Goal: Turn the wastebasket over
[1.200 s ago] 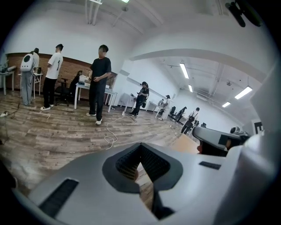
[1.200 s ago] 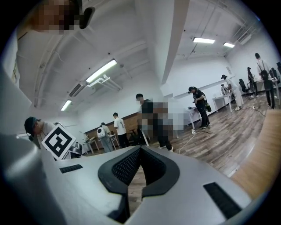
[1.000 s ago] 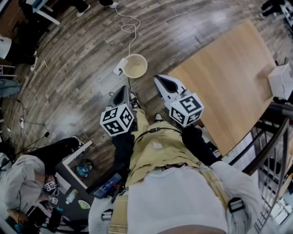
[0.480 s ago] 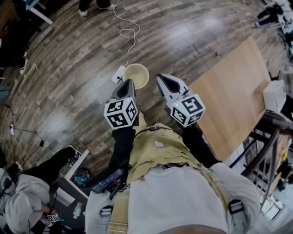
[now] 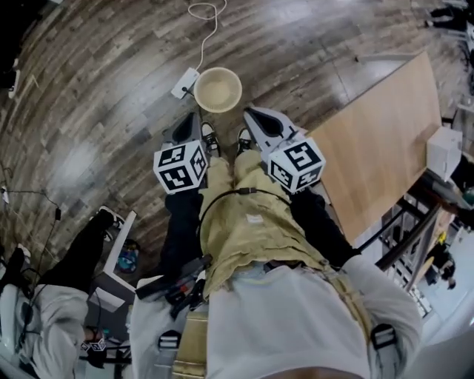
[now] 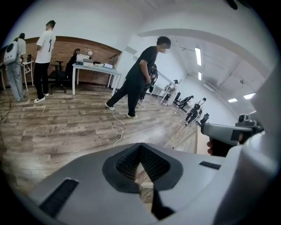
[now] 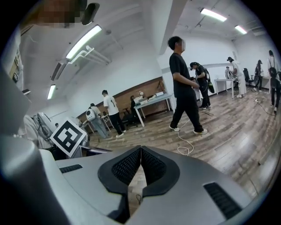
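Note:
The wastebasket (image 5: 218, 89) is a cream round bin that stands upright on the wood floor, its open mouth facing up, seen only in the head view. My left gripper (image 5: 187, 126) is shut and empty, with its tip just below and left of the bin. The right gripper (image 5: 252, 116) is also shut and empty, a little to the bin's right. Neither touches the bin. In the left gripper view the jaws (image 6: 140, 148) meet with nothing between them, and the right gripper view shows the same of its jaws (image 7: 140, 151).
A white power strip (image 5: 185, 83) with a white cable (image 5: 207, 10) lies beside the bin. A wooden table (image 5: 381, 141) with a white box (image 5: 443, 152) stands at the right, by a metal railing. A person (image 6: 136, 79) walks nearby; others stand further off.
Both grippers have come forward and down toward the bin, which now lies just ahead of their tips. Both jaws stayed shut.

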Demonstrator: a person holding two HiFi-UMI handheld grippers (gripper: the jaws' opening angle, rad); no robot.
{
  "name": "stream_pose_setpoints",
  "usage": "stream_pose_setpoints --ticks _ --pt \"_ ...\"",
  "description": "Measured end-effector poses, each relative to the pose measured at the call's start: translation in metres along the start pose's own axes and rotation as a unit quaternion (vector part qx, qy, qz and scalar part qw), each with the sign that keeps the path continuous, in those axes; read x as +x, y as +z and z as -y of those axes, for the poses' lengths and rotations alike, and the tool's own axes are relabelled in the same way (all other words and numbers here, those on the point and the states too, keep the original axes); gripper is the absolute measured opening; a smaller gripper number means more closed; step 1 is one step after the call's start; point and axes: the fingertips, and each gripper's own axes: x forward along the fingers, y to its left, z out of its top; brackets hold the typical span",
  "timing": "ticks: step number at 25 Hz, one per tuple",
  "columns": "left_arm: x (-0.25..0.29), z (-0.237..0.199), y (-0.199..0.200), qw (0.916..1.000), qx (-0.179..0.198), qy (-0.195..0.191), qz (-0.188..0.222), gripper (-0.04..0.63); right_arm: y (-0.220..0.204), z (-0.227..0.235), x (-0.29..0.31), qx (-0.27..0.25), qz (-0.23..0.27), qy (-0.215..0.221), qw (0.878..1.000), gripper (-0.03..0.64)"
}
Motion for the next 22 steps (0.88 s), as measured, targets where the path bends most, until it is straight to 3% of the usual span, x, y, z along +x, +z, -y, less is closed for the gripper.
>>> stream_pose_setpoints --ticks 5,10,18,22 --pt "0.068 -0.027 -0.051 0.9964 0.040 0.021 -0.071 -0.003 -0.063 0.050 0.052 0.019 -0.064 0.014 0.998 0.021" --pt "0.132 -0.054 -0.125 0.9857 0.088 0.012 -0.144 -0.003 -0.142 0.105 0.103 0.043 -0.115 0.013 0.992 0.021" --pt "0.236 -0.076 -0.226 0.9510 0.208 -0.023 -0.228 -0.003 -0.283 0.194 0.162 0.080 -0.185 -0.021 0.979 0.021" --pt "0.281 -0.076 -0.274 0.9257 0.269 -0.056 -0.260 -0.003 -0.340 0.215 0.180 0.099 -0.214 -0.025 0.971 0.021"
